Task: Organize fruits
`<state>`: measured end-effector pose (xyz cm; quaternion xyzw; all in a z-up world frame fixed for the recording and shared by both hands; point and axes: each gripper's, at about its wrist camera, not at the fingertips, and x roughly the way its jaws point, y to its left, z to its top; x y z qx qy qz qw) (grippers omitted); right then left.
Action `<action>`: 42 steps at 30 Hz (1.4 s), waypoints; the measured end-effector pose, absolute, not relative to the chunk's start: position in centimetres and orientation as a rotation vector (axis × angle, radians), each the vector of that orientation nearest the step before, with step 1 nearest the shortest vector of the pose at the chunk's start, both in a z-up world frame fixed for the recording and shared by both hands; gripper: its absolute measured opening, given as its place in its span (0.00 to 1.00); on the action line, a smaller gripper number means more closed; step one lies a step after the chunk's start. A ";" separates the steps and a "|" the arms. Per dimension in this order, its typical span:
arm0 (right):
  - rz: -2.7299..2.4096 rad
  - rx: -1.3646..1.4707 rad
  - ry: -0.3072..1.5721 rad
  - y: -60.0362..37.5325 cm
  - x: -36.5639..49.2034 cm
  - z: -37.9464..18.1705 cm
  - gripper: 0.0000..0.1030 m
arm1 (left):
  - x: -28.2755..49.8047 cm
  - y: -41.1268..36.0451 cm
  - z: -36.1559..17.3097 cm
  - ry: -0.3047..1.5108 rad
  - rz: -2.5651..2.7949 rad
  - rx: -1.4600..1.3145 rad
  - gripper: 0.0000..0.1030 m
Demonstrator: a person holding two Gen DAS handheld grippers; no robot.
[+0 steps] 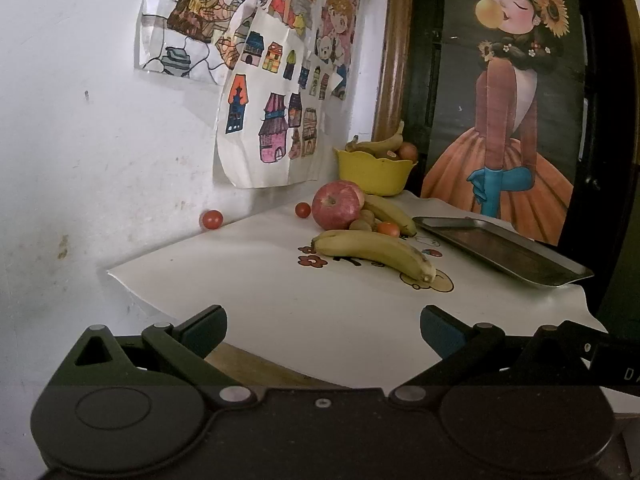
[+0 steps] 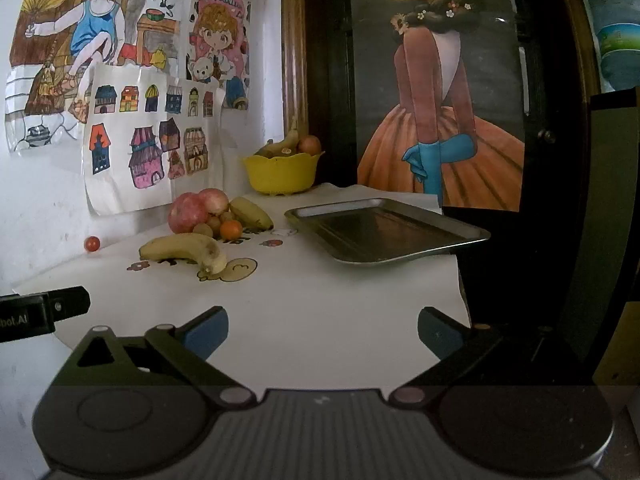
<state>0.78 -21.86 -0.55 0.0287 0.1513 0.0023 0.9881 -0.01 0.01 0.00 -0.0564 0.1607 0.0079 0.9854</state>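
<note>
Start of sorting: left gripper point(image 1: 323, 330) and right gripper point(image 2: 323, 330) are held agape, empty; banana point(image 1: 374, 250), frame centre, is to be approached for the tray point(image 1: 560, 276).

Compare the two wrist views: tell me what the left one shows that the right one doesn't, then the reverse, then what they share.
Only the left wrist view: a second small tomato behind the apple.

Only the right wrist view: the left gripper's tip at the left edge, and a green-labelled bottle at upper right.

Both: the near banana, red apple, yellow bowl holding fruit, empty metal tray, a tomato by the wall, and open jaws holding nothing.
</note>
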 end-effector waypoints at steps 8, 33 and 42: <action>0.005 0.053 0.305 -21.7 0.7 -0.6 1.00 | 0.0 0.0 0.0 0.323 0.016 -0.114 0.99; 0.009 0.049 0.310 -21.6 0.8 -0.6 1.00 | 0.0 0.0 0.0 0.325 0.016 -0.115 0.99; 0.010 0.048 0.311 -21.6 0.8 -0.6 1.00 | 0.0 0.1 0.0 0.327 0.015 -0.115 0.99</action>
